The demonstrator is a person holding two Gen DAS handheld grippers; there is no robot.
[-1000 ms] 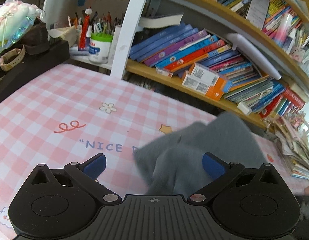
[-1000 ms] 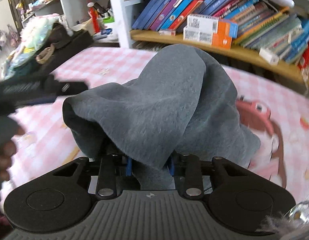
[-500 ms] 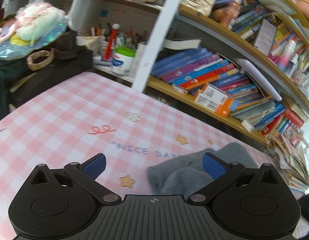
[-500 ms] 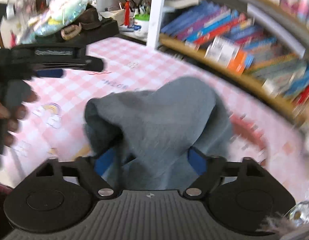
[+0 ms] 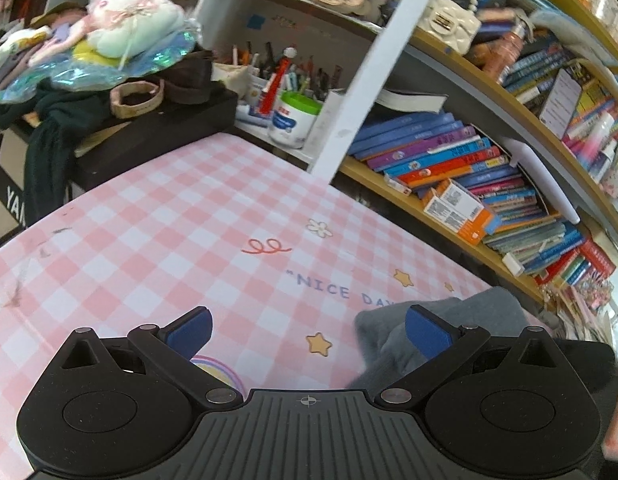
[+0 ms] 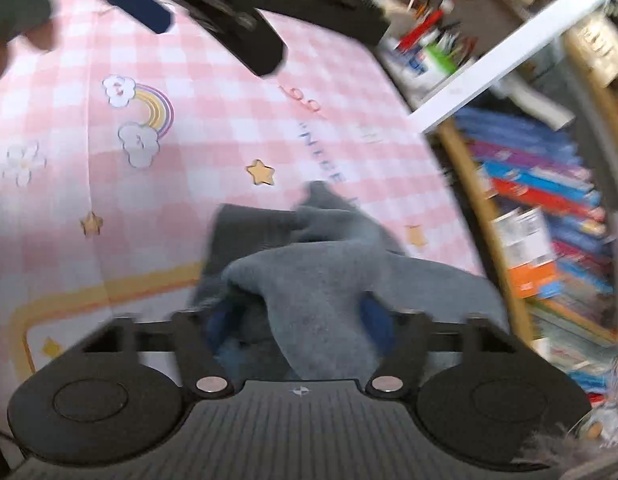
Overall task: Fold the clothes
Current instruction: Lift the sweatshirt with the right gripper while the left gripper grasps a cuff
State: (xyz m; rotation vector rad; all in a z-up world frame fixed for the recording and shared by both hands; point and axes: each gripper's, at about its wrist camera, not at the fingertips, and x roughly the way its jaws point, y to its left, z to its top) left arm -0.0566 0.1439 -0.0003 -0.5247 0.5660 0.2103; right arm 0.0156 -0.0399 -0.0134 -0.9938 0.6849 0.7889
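A grey fleece garment (image 6: pixel 329 264) lies bunched on the pink checked tablecloth (image 6: pixel 189 152). In the right wrist view, which is blurred, my right gripper (image 6: pixel 301 320) has its blue pads spread apart, with a fold of the garment draped loosely between them. In the left wrist view the garment (image 5: pixel 481 316) shows at the lower right, partly behind my right fingertip pad (image 5: pixel 425 336). My left gripper (image 5: pixel 307 334) is open and empty above the tablecloth (image 5: pixel 189 240). The left gripper (image 6: pixel 181 4) also shows in the right wrist view, at the top.
A bookshelf (image 5: pixel 469 184) with stacked books runs along the table's far edge. A white jar with a green lid (image 5: pixel 293 120) and pen holders stand at the back. A dark box with plush toys (image 5: pixel 121 40) sits at the far left.
My right gripper has opened and let go of the grey garment, which dropped onto the table. The right view has swung and tilted. My left gripper has pulled back and left, still open.
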